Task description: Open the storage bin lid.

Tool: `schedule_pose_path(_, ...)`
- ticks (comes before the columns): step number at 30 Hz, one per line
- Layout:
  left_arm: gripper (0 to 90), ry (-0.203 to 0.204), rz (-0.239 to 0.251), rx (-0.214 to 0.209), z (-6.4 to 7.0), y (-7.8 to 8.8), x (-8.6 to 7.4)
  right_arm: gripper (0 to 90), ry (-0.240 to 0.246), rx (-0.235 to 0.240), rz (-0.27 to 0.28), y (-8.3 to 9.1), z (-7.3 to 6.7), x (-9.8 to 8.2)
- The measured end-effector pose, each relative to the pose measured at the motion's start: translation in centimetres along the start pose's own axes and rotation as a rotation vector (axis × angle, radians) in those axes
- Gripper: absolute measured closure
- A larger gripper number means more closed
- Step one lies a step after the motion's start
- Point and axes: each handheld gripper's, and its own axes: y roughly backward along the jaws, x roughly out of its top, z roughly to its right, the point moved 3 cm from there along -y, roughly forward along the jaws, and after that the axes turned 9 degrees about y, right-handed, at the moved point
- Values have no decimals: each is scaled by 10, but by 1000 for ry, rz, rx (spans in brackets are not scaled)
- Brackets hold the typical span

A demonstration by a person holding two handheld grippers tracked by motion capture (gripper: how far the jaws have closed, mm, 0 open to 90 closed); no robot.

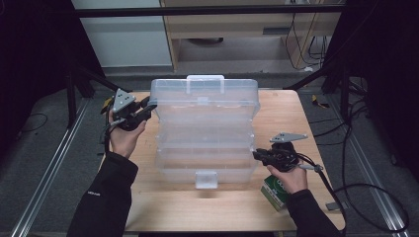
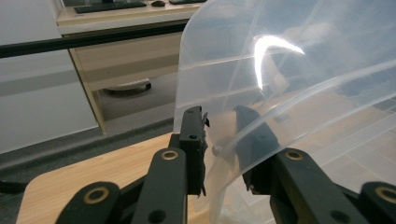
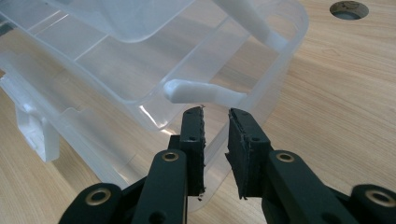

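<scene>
Overhead, a clear plastic tiered organizer box [image 1: 205, 133] stands opened out mid-table, lid raised at the far side; the left gripper [image 1: 148, 104] meets the lid's left edge, the right gripper [image 1: 257, 155] the base's right corner, near a green carton [image 1: 274, 192].

Along the left gripper [image 2: 218, 135], the lid [image 2: 299, 93] edge runs between its jaws, which look pinched on it.

Along the right gripper [image 3: 215, 135], the jaws stand slightly apart at the base wall [image 3: 261, 98]; whether they clamp it I cannot tell. Best to steady the base and swing the lid slowly, so the trays fold evenly.
</scene>
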Motion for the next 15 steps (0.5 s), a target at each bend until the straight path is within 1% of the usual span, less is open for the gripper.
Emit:
schedule_pose_path(1, 732, -6, -2, 13, 0, -2, 3, 759, -4, 0, -1, 0, 0, 0)
schedule_pose_path(4, 736, -6, -2, 20, 0, -5, 5, 758, -5, 1, -2, 0, 0, 0)
schedule_pose_path(7, 739, 7, -2, 23, -2, -9, 8, 755, -4, 4, -1, 0, 0, 0)
schedule_pose_path(10, 741, 9, 0, 25, -2, -10, 9, 755, -1, 4, 0, -1, 1, 0)
schedule_pose_path(15, 746, 26, 12, 31, -4, -15, 11, 751, -3, 4, 0, -1, 0, 0)
